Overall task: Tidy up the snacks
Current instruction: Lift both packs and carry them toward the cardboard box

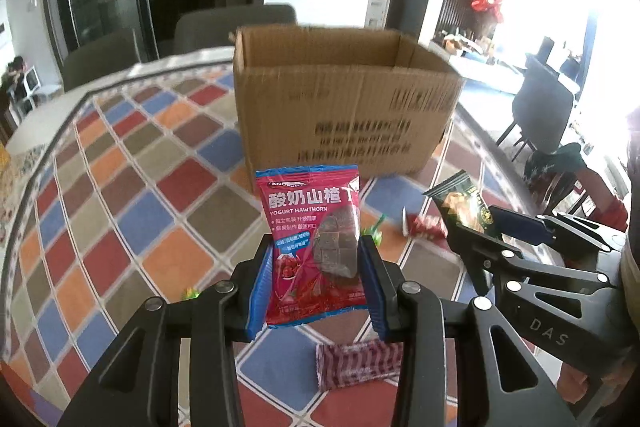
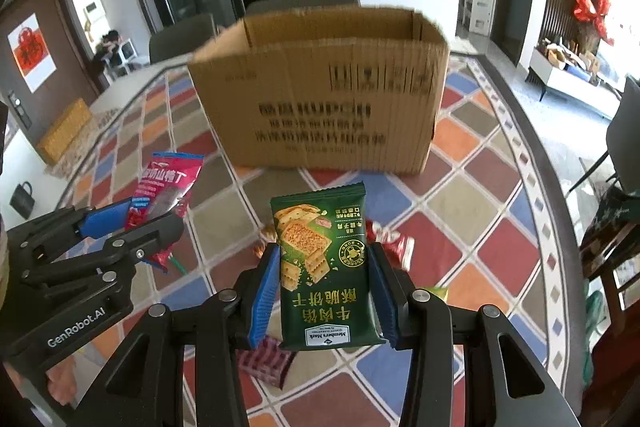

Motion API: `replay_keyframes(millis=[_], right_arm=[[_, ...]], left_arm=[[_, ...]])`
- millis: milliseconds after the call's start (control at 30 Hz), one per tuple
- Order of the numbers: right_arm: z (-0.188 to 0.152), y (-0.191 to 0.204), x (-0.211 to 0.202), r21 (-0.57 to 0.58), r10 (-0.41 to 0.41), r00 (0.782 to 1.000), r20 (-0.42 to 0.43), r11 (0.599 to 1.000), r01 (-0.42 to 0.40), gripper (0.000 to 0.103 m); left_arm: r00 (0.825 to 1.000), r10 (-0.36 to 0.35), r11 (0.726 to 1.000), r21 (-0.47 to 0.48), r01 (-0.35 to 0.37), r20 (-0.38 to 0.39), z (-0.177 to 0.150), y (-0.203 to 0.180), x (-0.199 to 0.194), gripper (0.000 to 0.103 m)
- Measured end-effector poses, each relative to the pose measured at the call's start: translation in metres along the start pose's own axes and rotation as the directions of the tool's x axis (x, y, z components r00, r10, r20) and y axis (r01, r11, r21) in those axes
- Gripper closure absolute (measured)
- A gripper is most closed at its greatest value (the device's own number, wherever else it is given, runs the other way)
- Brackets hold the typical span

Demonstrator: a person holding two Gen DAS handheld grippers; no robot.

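My left gripper is shut on a red yogurt hawthorn packet, held upright above the table. The right gripper is shut on a green cracker packet, printed upside down in its view. Each gripper shows in the other's view: the right gripper with the green packet at the right, the left gripper with the red packet at the left. An open cardboard box stands on the table just beyond both packets.
The round table carries a chequered cloth of many colours. Loose snacks lie on it: a dark red striped packet, a red-and-white wrapper and small green sweets. Chairs stand behind the table.
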State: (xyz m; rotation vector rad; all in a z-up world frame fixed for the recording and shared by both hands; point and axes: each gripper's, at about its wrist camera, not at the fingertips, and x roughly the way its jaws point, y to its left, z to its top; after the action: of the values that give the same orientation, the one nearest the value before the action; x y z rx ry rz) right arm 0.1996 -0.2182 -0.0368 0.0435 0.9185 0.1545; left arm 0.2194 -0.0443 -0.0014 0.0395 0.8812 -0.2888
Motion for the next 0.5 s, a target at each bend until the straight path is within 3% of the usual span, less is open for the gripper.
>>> replay_keyframes(millis=[500], right_arm=[[0.049,-0.002,-0.027,0.007,0.016,0.992,0.126,1.0,-0.017,0.059]], left_arm=[[0.991,0.005,0.999,0.036,-0.01,0.133,0.057,-0.005,-0.027,0.063]])
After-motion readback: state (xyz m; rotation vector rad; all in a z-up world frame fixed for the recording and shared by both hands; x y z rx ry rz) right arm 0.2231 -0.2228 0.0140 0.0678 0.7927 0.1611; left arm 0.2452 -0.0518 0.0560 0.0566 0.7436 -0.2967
